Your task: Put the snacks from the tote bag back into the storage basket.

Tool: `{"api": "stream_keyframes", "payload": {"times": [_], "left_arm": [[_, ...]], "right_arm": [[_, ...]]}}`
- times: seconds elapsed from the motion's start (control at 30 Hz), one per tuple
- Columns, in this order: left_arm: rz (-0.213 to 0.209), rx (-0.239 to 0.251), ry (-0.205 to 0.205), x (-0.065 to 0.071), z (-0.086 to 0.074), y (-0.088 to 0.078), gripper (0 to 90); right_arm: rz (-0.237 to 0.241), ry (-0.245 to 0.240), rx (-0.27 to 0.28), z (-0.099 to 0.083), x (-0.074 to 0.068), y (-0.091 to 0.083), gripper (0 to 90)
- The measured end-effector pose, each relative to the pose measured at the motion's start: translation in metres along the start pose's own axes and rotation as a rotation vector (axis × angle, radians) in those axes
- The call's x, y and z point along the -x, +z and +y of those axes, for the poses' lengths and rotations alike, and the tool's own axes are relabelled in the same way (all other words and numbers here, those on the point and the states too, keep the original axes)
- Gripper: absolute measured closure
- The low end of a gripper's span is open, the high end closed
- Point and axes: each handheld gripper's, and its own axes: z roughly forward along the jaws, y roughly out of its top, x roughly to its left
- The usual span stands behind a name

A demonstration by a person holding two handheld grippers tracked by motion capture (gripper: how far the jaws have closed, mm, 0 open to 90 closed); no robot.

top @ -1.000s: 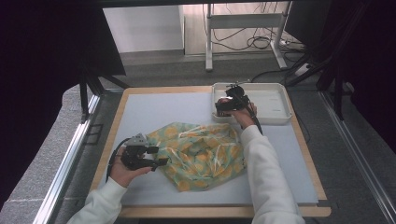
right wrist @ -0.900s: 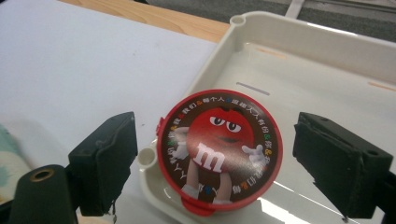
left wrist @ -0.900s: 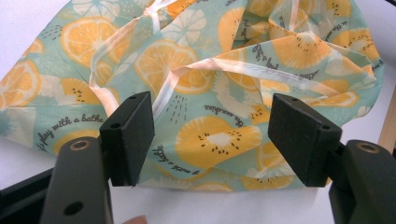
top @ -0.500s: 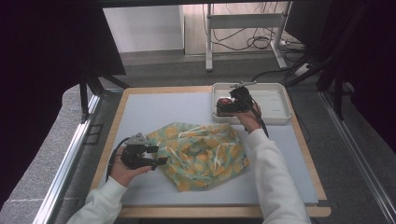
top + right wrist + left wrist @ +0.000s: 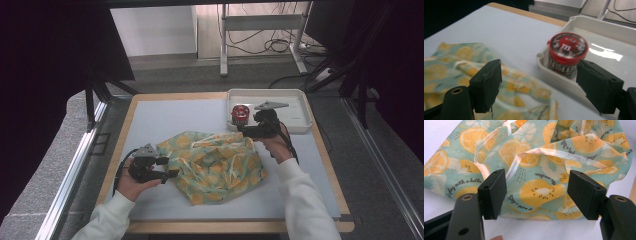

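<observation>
Bag (image 5: 215, 165), drawstring type, thin teal fabric printed with orange and kiwi slices, lying crumpled mid-table on the pale grey mat (image 5: 165, 120). Left gripper (image 5: 170, 173) rests at its left edge, jaws spread, nothing pinched. Right gripper (image 5: 242, 131), jaws spread wide and just closing slightly with nothing between them, sits by the white plastic tray (image 5: 300, 107).

Tub (image 5: 566, 53), round, red-lidded, stands in the tray's near corner. Step, as judged: bagging it. Advice: have the left gripper lift the cream-hemmed mouth (image 5: 564, 153) open first; grasp the tub squarely below its lid.

Writing: "m" logo on lid; bag reads "play with a bathe".
</observation>
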Motion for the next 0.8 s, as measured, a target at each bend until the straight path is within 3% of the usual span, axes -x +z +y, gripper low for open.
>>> {"api": "stream_keyframes", "payload": {"times": [0.2,0.5,0.63,0.8], "left_arm": [[0.004,-0.002,-0.008,-0.001,-0.001,0.002,32.0],[0.009,0.001,-0.014,-0.003,-0.001,0.002,32.1],[0.013,-0.001,-0.013,-0.002,-0.001,0.003,32.1],[0.018,-0.004,-0.007,-0.001,-0.001,0.004,32.2]], "right_arm": [[0.034,-0.032,0.011,-0.020,-0.013,-0.026,21.1],[0.068,-0.040,0.016,-0.060,-0.023,-0.057,23.5],[0.073,-0.029,0.037,-0.080,-0.022,-0.070,24.7],[0.069,-0.019,0.031,-0.088,-0.015,-0.070,24.9]]}}
